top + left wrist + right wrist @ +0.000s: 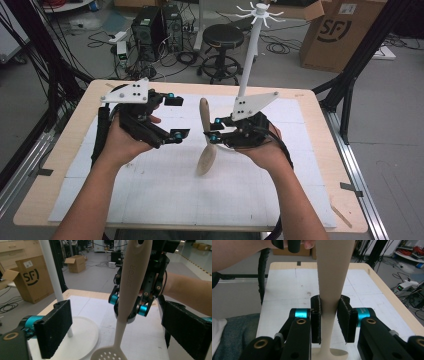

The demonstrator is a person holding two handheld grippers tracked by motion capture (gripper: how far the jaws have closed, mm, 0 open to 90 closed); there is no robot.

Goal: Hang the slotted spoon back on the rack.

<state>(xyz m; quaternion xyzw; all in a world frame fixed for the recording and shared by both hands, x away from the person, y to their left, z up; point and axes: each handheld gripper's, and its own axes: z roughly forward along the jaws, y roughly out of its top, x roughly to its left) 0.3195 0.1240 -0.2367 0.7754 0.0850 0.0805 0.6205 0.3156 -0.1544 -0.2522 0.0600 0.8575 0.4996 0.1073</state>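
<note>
A beige slotted spoon point(206, 145) hangs upright over the white mat, bowl down. My right gripper point(212, 131) is shut on its handle from the right; in the right gripper view the pads point(344, 315) press the handle point(333, 270) on both sides. My left gripper point(177, 117) stands open a little to the left of the spoon, with nothing between its jaws. In the left gripper view the spoon point(132, 277) and the right gripper point(128, 305) lie ahead. A white hook stand point(248, 60) rises behind the right gripper; its round base point(82, 335) sits on the mat.
The wooden table point(50, 190) carries a white mat point(165, 195). A thin wooden stick point(341, 214) lies at the table's front right. Beyond the table are a black stool point(223, 37), computer towers point(155, 25) and a cardboard box point(340, 30). Black frame poles flank both sides.
</note>
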